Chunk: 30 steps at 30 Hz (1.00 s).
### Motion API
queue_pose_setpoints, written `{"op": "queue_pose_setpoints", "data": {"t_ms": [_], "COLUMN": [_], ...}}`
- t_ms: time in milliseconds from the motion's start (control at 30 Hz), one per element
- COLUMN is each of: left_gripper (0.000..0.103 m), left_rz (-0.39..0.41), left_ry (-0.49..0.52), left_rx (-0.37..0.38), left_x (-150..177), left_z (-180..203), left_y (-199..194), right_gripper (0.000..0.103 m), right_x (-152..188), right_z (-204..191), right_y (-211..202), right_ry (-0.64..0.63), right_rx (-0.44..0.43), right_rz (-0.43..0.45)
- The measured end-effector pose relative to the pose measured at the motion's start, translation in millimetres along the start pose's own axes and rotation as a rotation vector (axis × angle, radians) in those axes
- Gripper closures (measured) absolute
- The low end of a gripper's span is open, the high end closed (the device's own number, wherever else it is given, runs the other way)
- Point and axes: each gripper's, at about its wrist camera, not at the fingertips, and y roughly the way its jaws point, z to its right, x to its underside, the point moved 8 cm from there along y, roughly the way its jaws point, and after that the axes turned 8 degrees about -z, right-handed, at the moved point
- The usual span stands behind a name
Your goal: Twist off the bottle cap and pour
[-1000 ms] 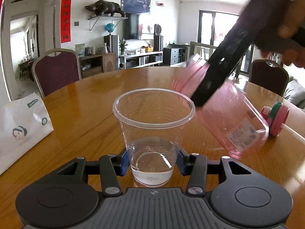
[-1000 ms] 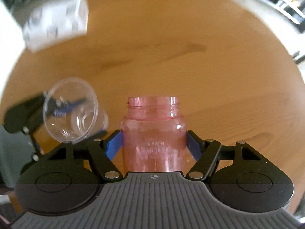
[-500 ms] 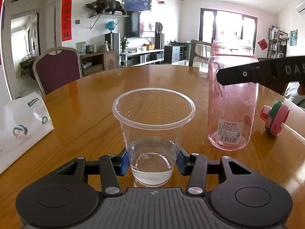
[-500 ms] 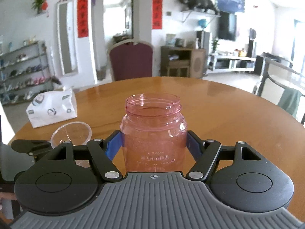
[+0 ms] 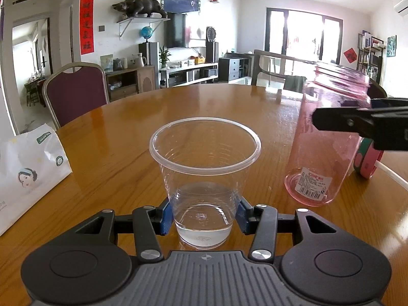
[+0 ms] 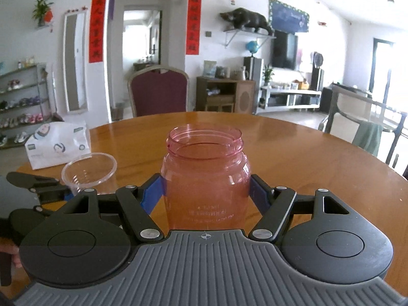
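One clear plastic cup [image 5: 204, 178], a little water at the bottom, clamped at its base between the blue pads of the left hand-held gripper [image 5: 204, 215]. One pink bottle [image 6: 206, 176], uncapped and apparently empty, gripped at mid-body by the right hand-held gripper [image 6: 206, 193]; it leans slightly, just right of the left hand-held gripper. One pink-and-green cap [image 5: 367, 162] on the desk [image 5: 127, 137] behind the bottle. One white tissue pack [image 5: 28, 170] far left. Round glossy wooden desk; living room, two maroon chairs.
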Motion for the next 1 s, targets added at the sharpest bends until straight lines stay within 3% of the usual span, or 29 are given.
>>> {"op": "queue_pose_setpoints", "data": {"t_ms": [400, 467, 833, 1000], "left_gripper": [0.053, 0.051, 0.048, 0.031], "left_rz": [-0.003, -0.002, 0.001, 0.007], "left_ry": [-0.009, -0.011, -0.008, -0.018], "left_rx": [0.003, 0.002, -0.003, -0.004], "left_x": [0, -1, 2, 0], "left_z": [-2, -4, -3, -3], "left_y": [-5, -6, -5, -4], "right_gripper": [0.027, 0.021, 0.007, 0.005], "right_x": [1, 1, 6, 14], "right_z": [-1, -1, 1, -1], "right_y": [-8, -10, -12, -12], "right_ry": [-0.018, -0.024, -0.028, -0.031], "right_rx": [0.014, 0.019, 0.033, 0.028], "right_rz": [-0.033, -0.034, -0.074, -0.113]}}
